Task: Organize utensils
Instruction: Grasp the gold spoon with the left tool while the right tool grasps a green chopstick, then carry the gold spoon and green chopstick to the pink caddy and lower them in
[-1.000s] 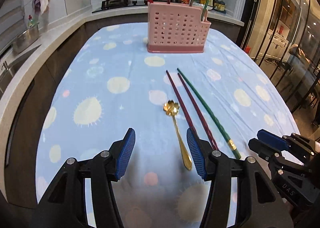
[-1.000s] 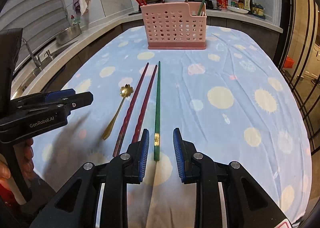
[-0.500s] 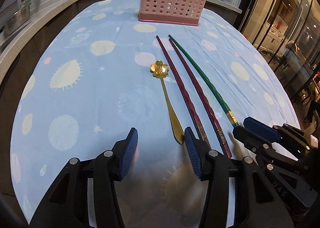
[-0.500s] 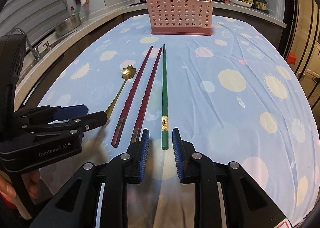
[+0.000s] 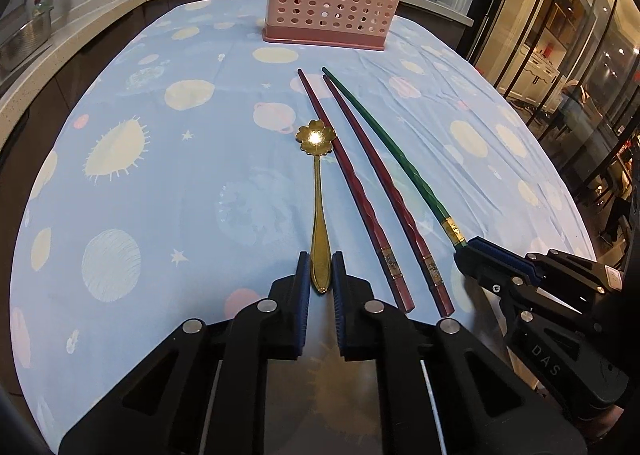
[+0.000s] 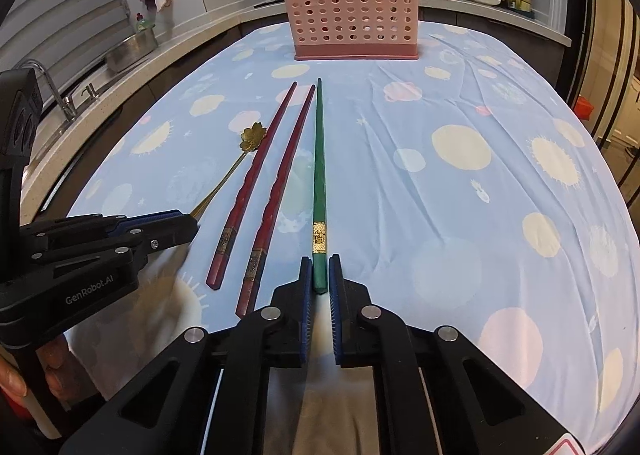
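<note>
Both tongs just closed: my left tongs [image 5: 321,275] pinch the gold spoon [image 5: 319,215] handle, my right tongs [image 6: 320,279] the green chopstick [image 6: 319,183] end. Both utensils flat on bench; lift toward pink holder [image 6: 354,15] comes next.

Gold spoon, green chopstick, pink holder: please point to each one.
gold spoon [image 5: 315,137], left wrist view, flower-shaped bowl.
green chopstick [image 6: 319,175], right wrist view, middle of shaft.
pink holder [image 6: 352,15], right wrist view, perforated front wall.

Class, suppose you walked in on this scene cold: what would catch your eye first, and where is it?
The left tongs pinch the gold flower spoon by its handle end, while the right tongs pinch the green chopstick. Two red chopsticks lie between them, and a pink holder stands at the far end.
</note>
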A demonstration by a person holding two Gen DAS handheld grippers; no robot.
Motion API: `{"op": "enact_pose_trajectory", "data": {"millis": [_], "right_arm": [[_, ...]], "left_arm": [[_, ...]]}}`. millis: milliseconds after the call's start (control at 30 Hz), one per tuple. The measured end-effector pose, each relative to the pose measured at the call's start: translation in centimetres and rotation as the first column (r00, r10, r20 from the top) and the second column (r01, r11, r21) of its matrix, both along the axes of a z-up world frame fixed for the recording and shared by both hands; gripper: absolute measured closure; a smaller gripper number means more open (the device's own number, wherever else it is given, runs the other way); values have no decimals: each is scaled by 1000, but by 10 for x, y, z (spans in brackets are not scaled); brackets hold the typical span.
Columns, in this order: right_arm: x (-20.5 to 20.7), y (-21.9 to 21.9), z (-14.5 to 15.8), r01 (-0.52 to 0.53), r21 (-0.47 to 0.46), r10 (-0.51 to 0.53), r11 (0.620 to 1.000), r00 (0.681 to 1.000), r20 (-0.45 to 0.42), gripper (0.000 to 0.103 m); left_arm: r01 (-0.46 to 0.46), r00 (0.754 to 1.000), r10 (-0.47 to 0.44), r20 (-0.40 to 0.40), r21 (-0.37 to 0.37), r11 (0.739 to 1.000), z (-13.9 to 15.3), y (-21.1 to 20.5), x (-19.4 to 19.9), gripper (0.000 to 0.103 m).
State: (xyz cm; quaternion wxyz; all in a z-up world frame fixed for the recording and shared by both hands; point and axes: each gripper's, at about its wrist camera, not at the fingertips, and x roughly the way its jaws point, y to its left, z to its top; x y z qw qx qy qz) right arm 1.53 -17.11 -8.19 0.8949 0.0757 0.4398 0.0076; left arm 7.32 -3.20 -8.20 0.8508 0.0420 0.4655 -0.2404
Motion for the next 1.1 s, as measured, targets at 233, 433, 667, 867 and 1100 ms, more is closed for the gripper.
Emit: {"op": "enact_pose_trajectory", "data": {"millis": [233, 433, 667, 867, 1100], "right_arm": [[-6, -3, 7, 5, -4, -5, 1000, 1000, 19, 96], [-12, -9, 33, 13, 12, -14, 1000, 996, 83, 96], [-14, -21, 70, 26, 38, -32, 999, 984, 174, 96], [-13, -29, 95, 27, 58, -40, 998, 972, 230, 96], [-8, -40, 128, 32, 70, -51, 997, 953, 299, 97]], "left_arm": [[-12, 1000, 12, 4, -21, 1000, 13, 7, -3, 93], [-23, 998, 26, 54, -50, 998, 40, 15, -7, 93], [-23, 993, 32, 114, -80, 997, 70, 18, -3, 94], [-22, 988, 34, 151, -81, 996, 85, 18, 9, 102], [-20, 980, 32, 195, -63, 998, 102, 13, 21, 102]]}}
